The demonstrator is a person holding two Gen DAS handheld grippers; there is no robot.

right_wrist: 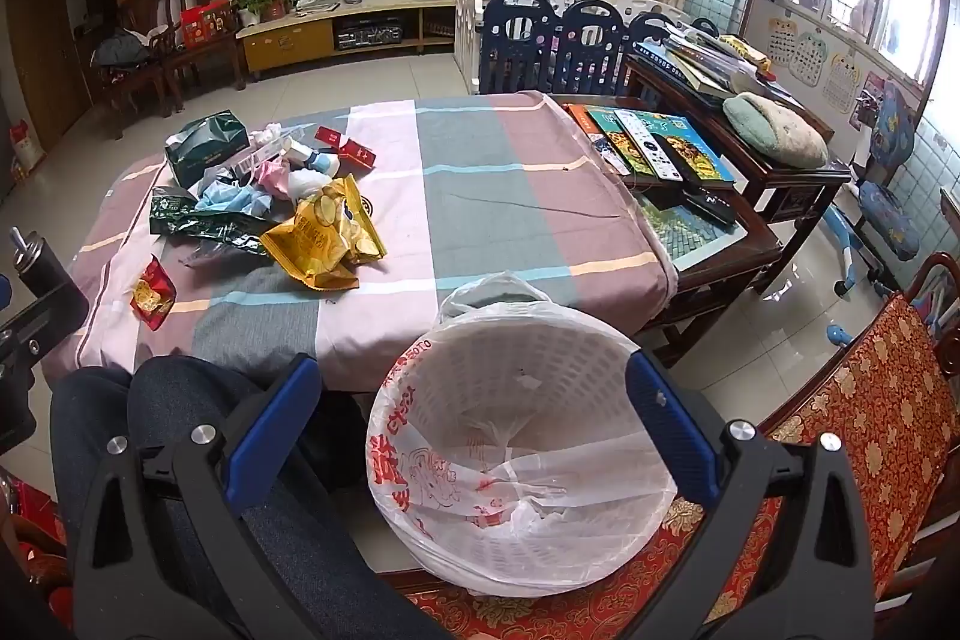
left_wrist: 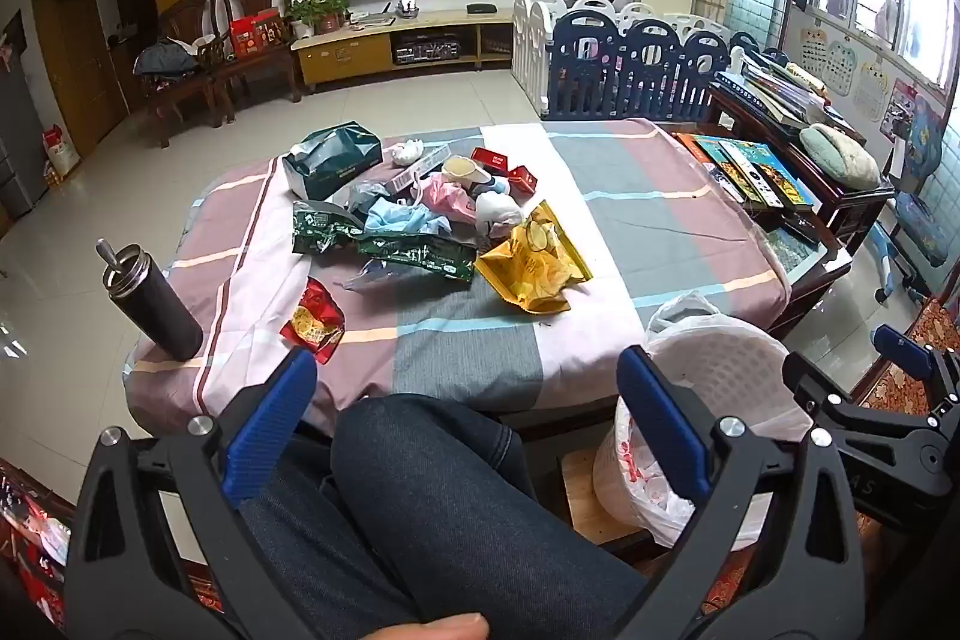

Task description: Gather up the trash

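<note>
A pile of trash lies on the cloth-covered table (left_wrist: pixel 600 172): a yellow chip bag (left_wrist: pixel 534 262), a small red snack packet (left_wrist: pixel 315 319), green wrappers (left_wrist: pixel 414 253), a blue face mask (left_wrist: pixel 402 220), a green tissue pack (left_wrist: pixel 333 157) and red boxes (left_wrist: pixel 507 166). A white basket bin with a plastic liner (right_wrist: pixel 516 454) stands beside the table. My left gripper (left_wrist: pixel 468 370) is open and empty above my lap, short of the table. My right gripper (right_wrist: pixel 471 388) is open and empty over the bin; the chip bag also shows in its view (right_wrist: pixel 327 235).
A dark steel bottle (left_wrist: pixel 153 298) stands at the table's left corner. Books and remotes (right_wrist: pixel 654 148) cover a side table on the right. A red patterned chair (right_wrist: pixel 852 412) is to the right of the bin. My legs in jeans (left_wrist: pixel 432 508) are below.
</note>
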